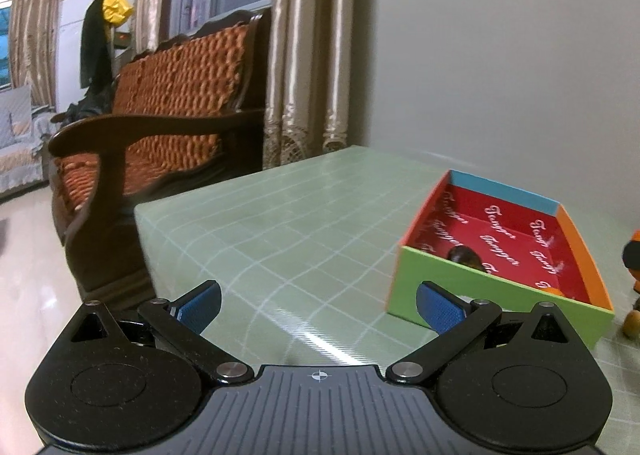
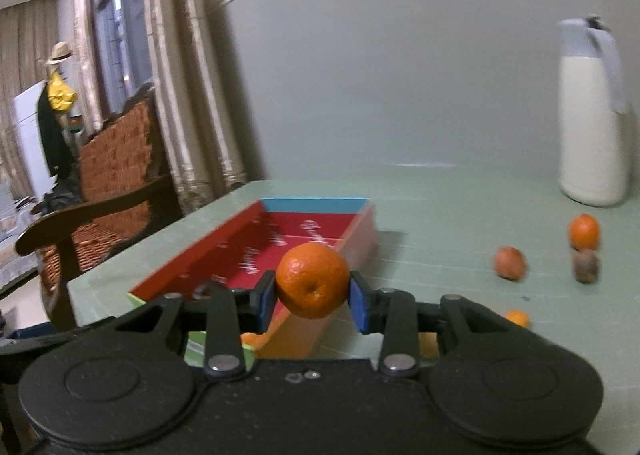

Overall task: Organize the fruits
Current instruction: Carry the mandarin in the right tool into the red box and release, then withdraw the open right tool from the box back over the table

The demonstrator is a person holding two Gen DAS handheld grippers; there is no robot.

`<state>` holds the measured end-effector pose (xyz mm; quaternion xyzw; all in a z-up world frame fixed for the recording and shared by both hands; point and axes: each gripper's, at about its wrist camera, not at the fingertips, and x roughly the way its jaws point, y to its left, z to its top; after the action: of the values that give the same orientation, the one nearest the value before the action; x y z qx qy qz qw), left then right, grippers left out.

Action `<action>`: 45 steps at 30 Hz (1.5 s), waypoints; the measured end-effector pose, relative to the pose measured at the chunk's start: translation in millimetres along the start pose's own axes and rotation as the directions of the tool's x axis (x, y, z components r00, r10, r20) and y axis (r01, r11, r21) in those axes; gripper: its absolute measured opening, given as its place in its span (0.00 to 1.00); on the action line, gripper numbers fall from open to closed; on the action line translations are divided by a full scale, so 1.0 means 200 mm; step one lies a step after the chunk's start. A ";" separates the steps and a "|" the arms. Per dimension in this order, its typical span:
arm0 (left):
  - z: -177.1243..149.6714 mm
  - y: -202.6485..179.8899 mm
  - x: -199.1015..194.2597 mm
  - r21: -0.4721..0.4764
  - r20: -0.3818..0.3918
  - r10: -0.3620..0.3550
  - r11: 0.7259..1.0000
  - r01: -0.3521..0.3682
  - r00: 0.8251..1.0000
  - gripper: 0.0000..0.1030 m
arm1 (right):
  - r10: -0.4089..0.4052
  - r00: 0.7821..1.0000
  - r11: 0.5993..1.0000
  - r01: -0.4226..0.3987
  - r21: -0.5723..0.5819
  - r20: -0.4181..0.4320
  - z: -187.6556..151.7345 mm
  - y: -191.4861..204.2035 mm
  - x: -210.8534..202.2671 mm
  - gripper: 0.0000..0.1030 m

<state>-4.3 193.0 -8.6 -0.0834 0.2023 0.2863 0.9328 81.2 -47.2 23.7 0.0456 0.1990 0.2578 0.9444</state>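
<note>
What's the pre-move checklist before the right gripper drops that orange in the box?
1. Right gripper grip on orange: pads on both sides, ok.
2. Orange over box: looks near the orange wall, depth unclear, cannot tell.
3. Landing room on the red floor: ok; one dark fruit sits near the green wall.
4. Left gripper open, empty, beside the box, not above it: ok.
5. Loose fruit left on the table: several to the right, not ok yet.
6. White jug far from the path: ok.

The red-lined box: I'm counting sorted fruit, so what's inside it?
Inside the box: one dark fruit and an orange bit; its green front wall hides the rest.
</note>
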 end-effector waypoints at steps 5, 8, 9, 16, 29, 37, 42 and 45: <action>0.00 0.07 0.01 -0.025 -0.008 0.017 1.000 -0.017 1.000 1.00 | 0.050 0.999 0.998 -0.051 -0.031 -0.022 0.02 0.13 0.06 0.36; 0.00 0.10 0.02 -0.041 -0.012 0.023 0.999 -0.024 1.000 1.00 | 0.073 0.996 0.996 -0.075 -0.048 -0.045 0.01 0.19 0.11 0.36; 0.00 0.11 0.02 -0.047 -0.014 0.025 0.999 -0.025 1.000 1.00 | 0.078 0.995 0.995 -0.082 -0.057 -0.055 0.01 0.21 0.12 0.36; 0.00 0.14 0.04 -0.066 -0.020 0.022 0.998 -0.023 1.000 1.00 | 0.087 0.991 0.992 -0.096 -0.085 -0.105 -0.03 0.29 0.20 0.36; 0.00 0.10 0.03 -0.051 -0.020 0.015 0.999 -0.016 1.000 1.00 | 0.079 0.992 0.993 -0.087 -0.080 -0.104 -0.03 0.30 0.21 0.44; -0.01 0.07 0.02 -0.033 -0.015 0.006 0.999 -0.006 1.000 1.00 | 0.057 0.998 0.997 -0.059 -0.056 -0.034 -0.01 0.20 0.10 0.66; -0.01 0.02 0.00 -0.003 -0.002 -0.003 1.000 0.003 1.000 1.00 | 0.020 1.000 0.998 -0.020 -0.051 0.001 0.00 0.12 0.03 0.79; -0.01 -0.01 -0.01 0.011 0.002 -0.010 1.000 0.010 1.000 1.00 | -0.002 1.000 0.999 0.002 -0.033 0.008 -0.01 0.06 -0.01 0.83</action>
<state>-5.1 190.3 -10.5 -0.0792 0.2024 0.2808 0.9348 73.9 -38.0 25.4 0.0309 0.1909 0.2598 0.9461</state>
